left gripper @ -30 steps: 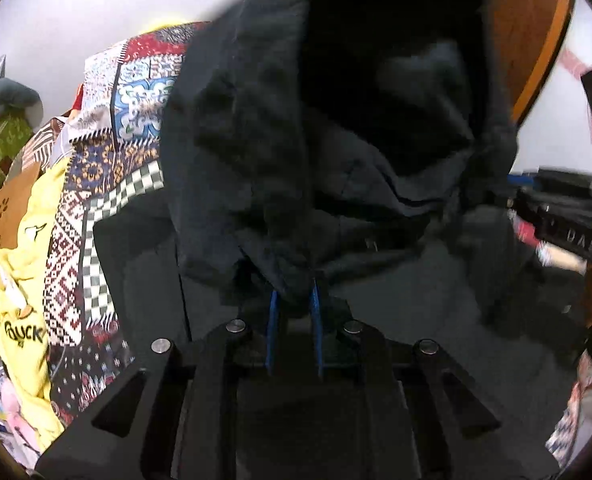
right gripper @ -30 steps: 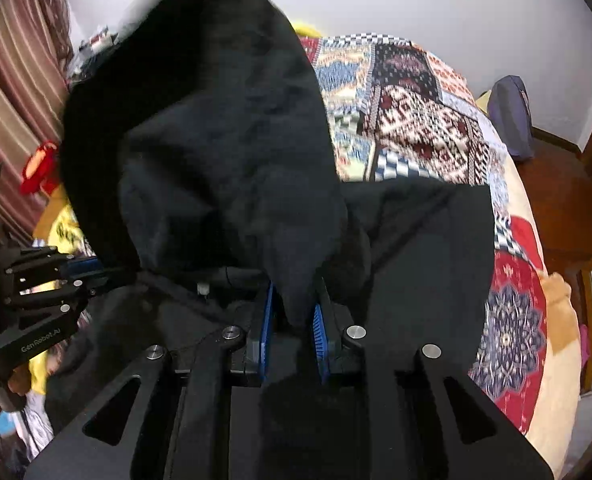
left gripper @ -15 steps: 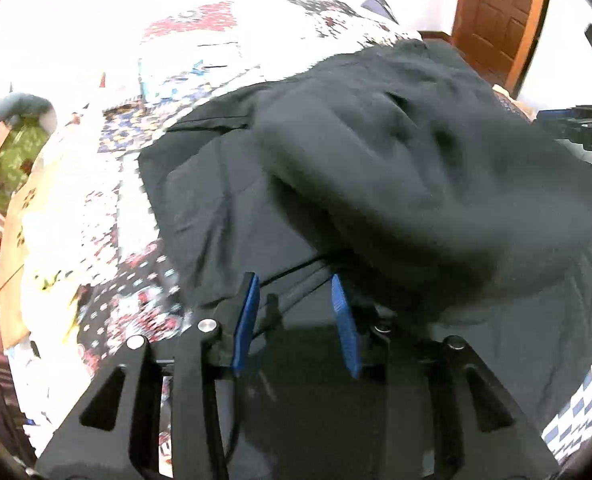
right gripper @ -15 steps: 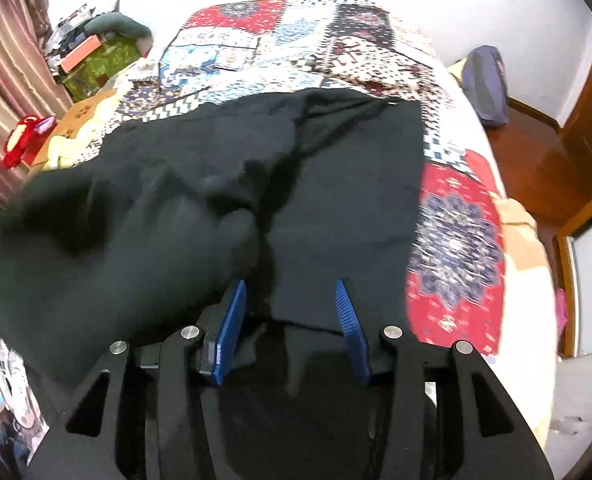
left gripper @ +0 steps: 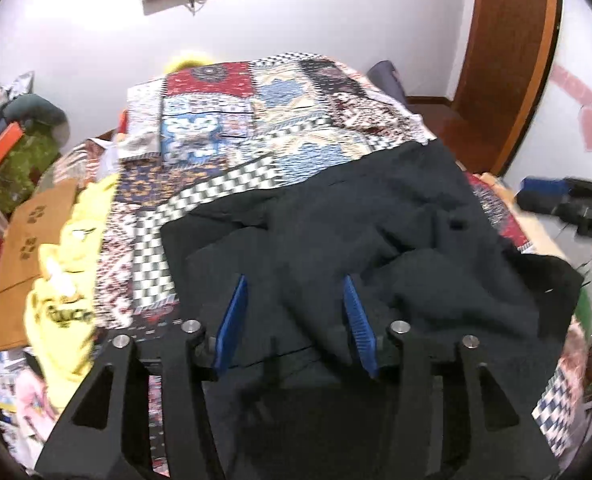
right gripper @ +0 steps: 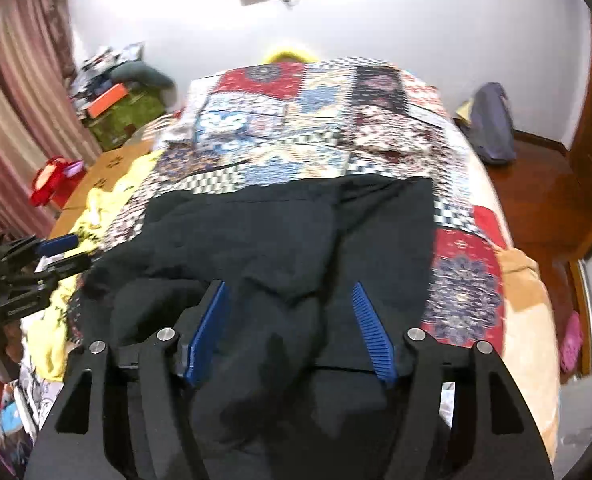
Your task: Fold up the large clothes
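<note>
Both tools (left gripper: 293,316) (right gripper: 289,326) opening, black garment (right gripper: 296,232) beneath

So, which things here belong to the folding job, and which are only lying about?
Job:
- large black cloth garment, spread on the patchwork quilt
- left tool and right tool, both opening, nothing pinched

Lying about:
- yellow printed shirt
- brown cardboard sheet
- grey-blue bag
- red plastic toy

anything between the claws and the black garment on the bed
Nothing visible. The black garment lies on the patchwork bedspread right under both. The left claw and right claw are opening, pads clear of the cloth.
</note>
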Available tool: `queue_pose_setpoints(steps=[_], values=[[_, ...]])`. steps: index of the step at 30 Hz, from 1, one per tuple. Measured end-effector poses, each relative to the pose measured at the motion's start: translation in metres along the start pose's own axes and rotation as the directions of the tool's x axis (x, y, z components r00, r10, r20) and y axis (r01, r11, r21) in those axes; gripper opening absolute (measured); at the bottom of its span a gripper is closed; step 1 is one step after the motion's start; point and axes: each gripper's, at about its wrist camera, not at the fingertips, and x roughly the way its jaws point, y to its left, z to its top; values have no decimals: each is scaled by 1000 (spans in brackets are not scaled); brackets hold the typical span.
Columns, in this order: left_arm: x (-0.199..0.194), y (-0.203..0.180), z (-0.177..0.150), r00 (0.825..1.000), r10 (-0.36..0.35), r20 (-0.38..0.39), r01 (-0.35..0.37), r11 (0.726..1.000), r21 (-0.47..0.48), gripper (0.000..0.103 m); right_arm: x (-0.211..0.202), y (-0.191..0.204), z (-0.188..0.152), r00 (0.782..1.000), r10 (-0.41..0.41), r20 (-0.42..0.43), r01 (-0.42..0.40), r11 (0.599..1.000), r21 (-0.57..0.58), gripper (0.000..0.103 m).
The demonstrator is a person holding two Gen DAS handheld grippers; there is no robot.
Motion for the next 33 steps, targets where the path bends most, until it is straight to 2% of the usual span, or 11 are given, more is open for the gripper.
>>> queue_pose_setpoints(steps=[6, 9, 11, 14, 20, 26, 30, 33], values=[[50, -15, -23, 994, 20, -104, -18, 1000, 20, 51, 52, 17, -27, 989, -8, -146, -1, 998, -62, 62], [76, -13, -41, 986, 0, -164, -4, 1000, -27, 56, 76, 13, -46, 975, -31, -219, 17, 998, -63, 65], [82, -9, -49, 986, -5, -165, -5, 998, -59, 62, 82, 5, -55, 971, -3, -241, 0, 1000, -13, 68], [77, -5, -49, 987, -6, -159, -7, 997, -82, 64, 76, -2, -54, 971, 13, -238, -8, 1000, 22, 68], [41, 1, -42, 991, -10, -137, 2, 998, -58, 64, 44, -6, -49, 980, -34, -194, 32, 999, -13, 68], [-5, 31, -50, 994, 72, -84, -76, 996, -52, 72, 3, -31, -49, 989, -87, -117, 91, 995, 30, 68], [-18, 57, -68, 987, 110, -117, -120, 989, -84, 73, -21, -53, -53, 987, -135, -87, 142, 986, 84, 68], [-19, 81, -92, 977, 115, -177, -141, 980, -140, 73, -33, -73, -58, 981, -176, -86, 186, 974, 126, 69]])
